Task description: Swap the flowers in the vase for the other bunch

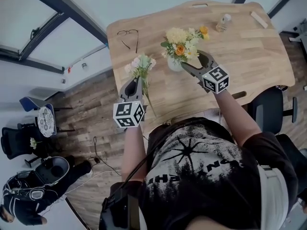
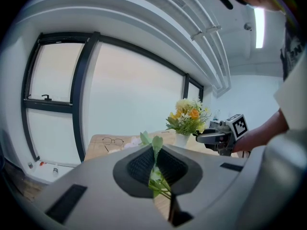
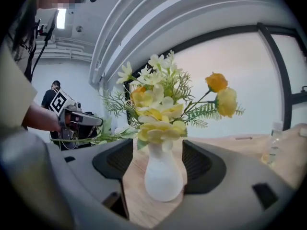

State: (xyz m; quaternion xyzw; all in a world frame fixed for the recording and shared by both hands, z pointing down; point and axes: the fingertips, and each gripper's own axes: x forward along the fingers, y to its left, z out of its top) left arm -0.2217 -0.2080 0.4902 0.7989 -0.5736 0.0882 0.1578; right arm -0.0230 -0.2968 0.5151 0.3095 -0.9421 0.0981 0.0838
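1. Two bunches are in play, and neither has changed places yet. The yellow-and-orange bunch with feathery green sprigs still sits in the white bulb-shaped vase, which stands upright on the pale wooden table.
2. My left gripper has its jaws pressed together on the green stems of the pale pink-and-white replacement bunch, which I hold off the table to the left of the vase.
3. My right gripper has its jaws apart, one on each side of the vase's belly. I see a gap at both pads, so nothing is gripped there.
4. As I judge it, the pick-up of the new bunch is done. I have yet to draw the old flowers out, set them aside and seat the new stems.
5. The replacement bunch lies roughly level. Its long axis runs away from me, with the heads forward past the jaws and the stem ends trailing back towards my body.
6. The bunch in the vase points straight up.
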